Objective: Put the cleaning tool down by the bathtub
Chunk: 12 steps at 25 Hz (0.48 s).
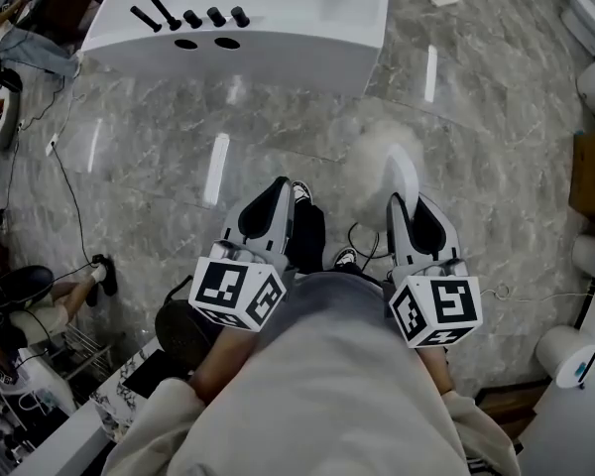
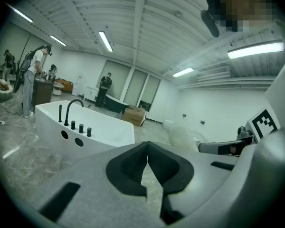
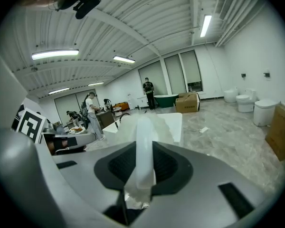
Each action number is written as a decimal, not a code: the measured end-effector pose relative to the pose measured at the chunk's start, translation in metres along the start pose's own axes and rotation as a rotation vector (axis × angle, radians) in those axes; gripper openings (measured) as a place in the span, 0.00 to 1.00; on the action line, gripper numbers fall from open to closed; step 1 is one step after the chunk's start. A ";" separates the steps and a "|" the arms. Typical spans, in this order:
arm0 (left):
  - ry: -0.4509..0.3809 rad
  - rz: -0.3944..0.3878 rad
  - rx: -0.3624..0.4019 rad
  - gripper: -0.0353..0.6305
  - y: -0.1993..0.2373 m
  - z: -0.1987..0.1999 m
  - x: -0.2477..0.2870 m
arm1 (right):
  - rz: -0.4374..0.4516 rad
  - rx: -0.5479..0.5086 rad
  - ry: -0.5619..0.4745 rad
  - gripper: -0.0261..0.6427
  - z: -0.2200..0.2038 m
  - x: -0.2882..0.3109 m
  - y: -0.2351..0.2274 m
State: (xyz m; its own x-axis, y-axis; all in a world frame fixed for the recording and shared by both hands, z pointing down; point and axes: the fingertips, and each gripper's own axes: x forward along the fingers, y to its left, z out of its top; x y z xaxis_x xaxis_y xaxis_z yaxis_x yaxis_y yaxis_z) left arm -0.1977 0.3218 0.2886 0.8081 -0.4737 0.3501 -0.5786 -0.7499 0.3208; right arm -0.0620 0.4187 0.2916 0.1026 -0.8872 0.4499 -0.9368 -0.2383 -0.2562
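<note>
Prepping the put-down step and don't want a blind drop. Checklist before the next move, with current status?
1. cleaning tool gripped by right gripper: ok, jaws closed on its white handle.
2. left gripper empty: ok, jaws together, nothing between them.
3. bathtub in sight: ok, ahead.
4. Tool beside tub: not ok, open floor lies between.
5. Path to tub: ok, bare floor ahead.

A bathroom-fixture showroom hall: freestanding bathtub (image 1: 278, 43), toilets (image 3: 244, 102) (several, white), marble floor (image 1: 307, 127).
</note>
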 end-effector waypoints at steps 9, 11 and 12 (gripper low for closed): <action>0.011 -0.025 0.005 0.07 0.046 0.037 0.031 | -0.032 0.000 0.002 0.15 0.033 0.054 0.012; 0.014 -0.021 0.002 0.07 0.060 0.045 0.037 | -0.043 -0.010 -0.002 0.15 0.042 0.068 0.016; 0.016 -0.022 -0.002 0.07 0.067 0.049 0.040 | -0.050 -0.017 -0.005 0.15 0.046 0.075 0.019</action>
State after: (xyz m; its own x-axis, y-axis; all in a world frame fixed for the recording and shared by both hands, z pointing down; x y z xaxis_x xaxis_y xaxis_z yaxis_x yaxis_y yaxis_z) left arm -0.1985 0.2300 0.2811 0.8187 -0.4501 0.3567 -0.5611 -0.7591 0.3302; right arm -0.0566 0.3300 0.2815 0.1507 -0.8763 0.4577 -0.9360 -0.2755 -0.2191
